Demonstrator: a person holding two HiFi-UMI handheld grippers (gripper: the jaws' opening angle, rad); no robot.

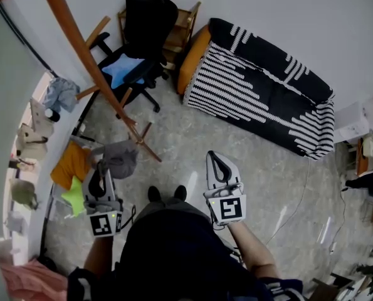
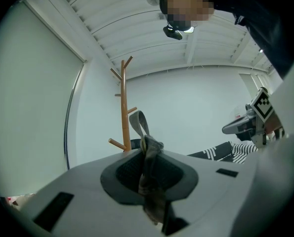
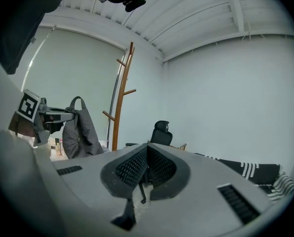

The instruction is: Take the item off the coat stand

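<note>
A grey bag (image 1: 118,158) hangs from my left gripper (image 1: 102,170), whose jaws are shut on its strap. In the left gripper view the strap (image 2: 146,149) runs up between the pads and loops above them. The wooden coat stand (image 1: 86,58) leans across the upper left of the head view, apart from the bag, and its pegs are bare. From the right gripper view the bag (image 3: 80,130) dangles in front of the stand (image 3: 122,98). My right gripper (image 1: 219,165) is held level beside the left one, shut with nothing in it (image 3: 146,164).
A black office chair (image 1: 142,24) with a blue cushion stands behind the stand's base. A black-and-white striped sofa (image 1: 261,86) runs along the far wall. Clothes and orange and green items (image 1: 73,168) lie along the left wall. The person's shoes (image 1: 167,193) are on the speckled floor.
</note>
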